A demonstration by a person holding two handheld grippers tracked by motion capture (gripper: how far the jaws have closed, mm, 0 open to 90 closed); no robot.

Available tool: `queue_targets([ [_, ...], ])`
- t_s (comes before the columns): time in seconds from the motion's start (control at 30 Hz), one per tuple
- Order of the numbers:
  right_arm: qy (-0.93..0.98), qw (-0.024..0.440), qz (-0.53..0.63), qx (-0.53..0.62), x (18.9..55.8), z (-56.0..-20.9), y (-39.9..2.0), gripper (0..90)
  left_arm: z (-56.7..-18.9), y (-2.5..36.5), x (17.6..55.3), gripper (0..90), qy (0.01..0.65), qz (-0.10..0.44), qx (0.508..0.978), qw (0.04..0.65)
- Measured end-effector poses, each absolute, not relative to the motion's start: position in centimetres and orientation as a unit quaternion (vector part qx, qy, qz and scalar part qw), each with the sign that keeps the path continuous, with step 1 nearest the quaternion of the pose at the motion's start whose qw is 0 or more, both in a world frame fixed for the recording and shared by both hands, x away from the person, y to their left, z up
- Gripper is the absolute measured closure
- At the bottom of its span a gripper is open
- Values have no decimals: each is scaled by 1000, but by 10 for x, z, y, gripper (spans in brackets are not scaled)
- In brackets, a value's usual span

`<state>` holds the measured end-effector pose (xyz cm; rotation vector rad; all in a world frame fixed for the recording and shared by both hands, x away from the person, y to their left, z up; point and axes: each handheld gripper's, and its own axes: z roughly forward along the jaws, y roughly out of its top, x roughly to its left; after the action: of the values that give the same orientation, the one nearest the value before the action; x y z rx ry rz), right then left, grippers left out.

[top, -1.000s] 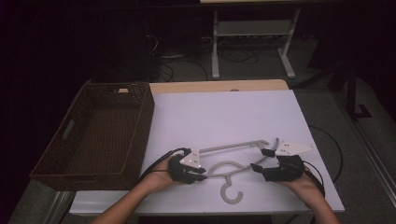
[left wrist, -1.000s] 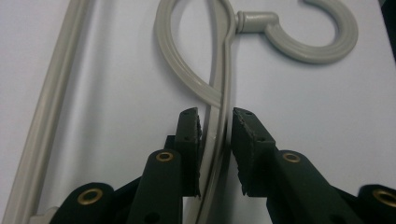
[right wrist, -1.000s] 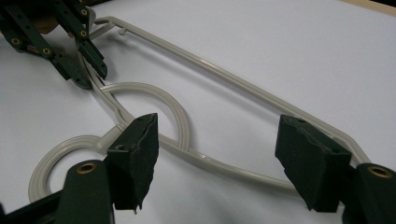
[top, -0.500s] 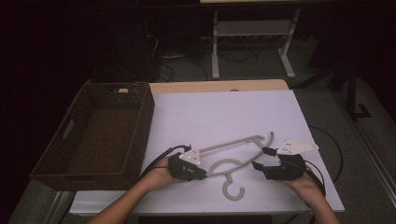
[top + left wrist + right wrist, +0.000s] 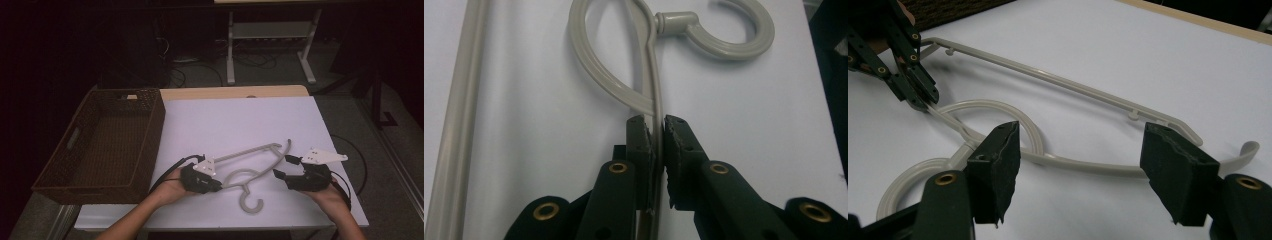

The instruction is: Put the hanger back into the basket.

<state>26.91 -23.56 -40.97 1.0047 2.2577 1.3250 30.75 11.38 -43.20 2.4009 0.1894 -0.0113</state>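
A grey plastic hanger lies on the white table near its front edge, with the hook pointing toward the person. My left gripper is shut on the hanger's thin shoulder arm just left of the neck; the left gripper view shows the jaws pinching that arm, with the hook beyond. My right gripper is open beside the hanger's right end. In the right gripper view its jaws straddle the curved shoulder arm without touching it, and the left gripper is at the upper left.
A brown wicker basket stands along the table's left side, close to the left hand. A metal stand and cables sit on the dark floor beyond the far edge. The white tabletop stretches open behind the hanger.
The hanger has turned counterclockwise in the left gripper's hold, and its right end has swung away from the person. The right gripper now stands apart from that end.
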Motion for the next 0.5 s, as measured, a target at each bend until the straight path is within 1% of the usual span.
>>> queue_targets([
  [0.27,780,181,478,360,269,-406,-240,318,-422,118,308,827,85,1,924,372],
  [0.5,779,181,477,363,269,-406,-241,318,-411,122,308,827,90,6,916,391],
])
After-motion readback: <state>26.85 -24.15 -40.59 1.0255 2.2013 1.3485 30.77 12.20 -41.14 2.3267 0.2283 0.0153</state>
